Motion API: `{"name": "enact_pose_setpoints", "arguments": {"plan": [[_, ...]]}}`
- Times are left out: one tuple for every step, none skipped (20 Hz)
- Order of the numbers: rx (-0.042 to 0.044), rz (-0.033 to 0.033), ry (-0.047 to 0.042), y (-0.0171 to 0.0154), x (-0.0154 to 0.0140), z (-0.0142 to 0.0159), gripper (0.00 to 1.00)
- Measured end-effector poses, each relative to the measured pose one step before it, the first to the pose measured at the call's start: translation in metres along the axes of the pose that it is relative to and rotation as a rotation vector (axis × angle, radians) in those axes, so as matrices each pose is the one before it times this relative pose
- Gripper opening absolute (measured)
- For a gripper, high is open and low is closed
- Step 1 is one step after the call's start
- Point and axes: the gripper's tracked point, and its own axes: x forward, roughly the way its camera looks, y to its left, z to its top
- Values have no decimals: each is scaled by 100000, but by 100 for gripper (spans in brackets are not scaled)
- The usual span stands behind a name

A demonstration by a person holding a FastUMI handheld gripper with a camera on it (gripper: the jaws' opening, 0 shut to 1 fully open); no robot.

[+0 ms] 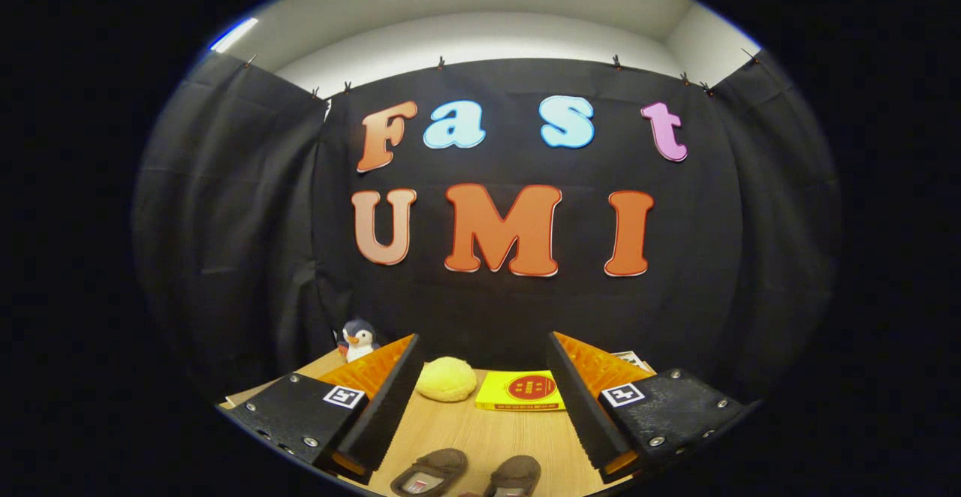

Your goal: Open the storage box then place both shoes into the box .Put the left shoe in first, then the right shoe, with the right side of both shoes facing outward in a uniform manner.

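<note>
The fingers [390,399] stand spread wide, gripping nothing. Two brown shoes [430,472] lie side by side at the table's [488,429] near edge, toes pointing away toward the far edge.

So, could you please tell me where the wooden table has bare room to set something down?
Bare wood lies between the open gripper fingers, bordered ahead by the yellow bun-shaped toy and flat yellow box, and nearer by the two brown shoes. The table's far edge is crowded: a penguin plush stands beyond the left finger.
</note>
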Motion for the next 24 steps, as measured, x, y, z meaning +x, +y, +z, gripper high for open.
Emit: {"name": "enact_pose_setpoints", "arguments": {"plan": [[-961, 2928, 3576, 1114, 85, -1219, 99], [-425, 3564, 3042, 1049, 256, -826, 99], [425, 4549, 2300, 1401, 377, -847, 99], [1710, 4894, 2840, 1411, 303, -900, 99], [2679, 4936, 3070, 1173, 197, -1101, 99], [3686, 4480, 3259, 1141, 397, -987, 99], [4026, 3965, 4414, 916, 365, -1306, 99], [4331, 3450, 4145, 799, 444, -1117, 99], [4011, 2961, 4713, 572, 482, -1135, 99], [3765, 3010, 3864, 570, 687, -999, 99], [3208, 2868, 3838, 556, 621, -1116, 98], [3020, 2840, 3348, 480, 638, -860, 98], [2539, 2041, 3091, 226, 523, -892, 98], [2135, 2051, 2699, 339, 594, -736, 98], [1891, 1550, 2810, 278, 598, -702, 98], [1733, 2035, 2749, 254, 111, -691, 98], [1893, 1681, 2825, 331, 618, -867, 98], [1844, 2333, 2645, 366, 603, -724, 98], [2033, 1655, 2950, 209, 356, -876, 98], [1740, 2047, 2480, 130, 626, -635, 98], [1379, 1136, 1924, 50, 653, -503, 98], [1441, 1244, 2044, -35, 556, -553, 98], [1775, 1066, 2212, -11, 819, -682, 98], [1983, 1549, 2108, 46, 563, -514, 98]]}}
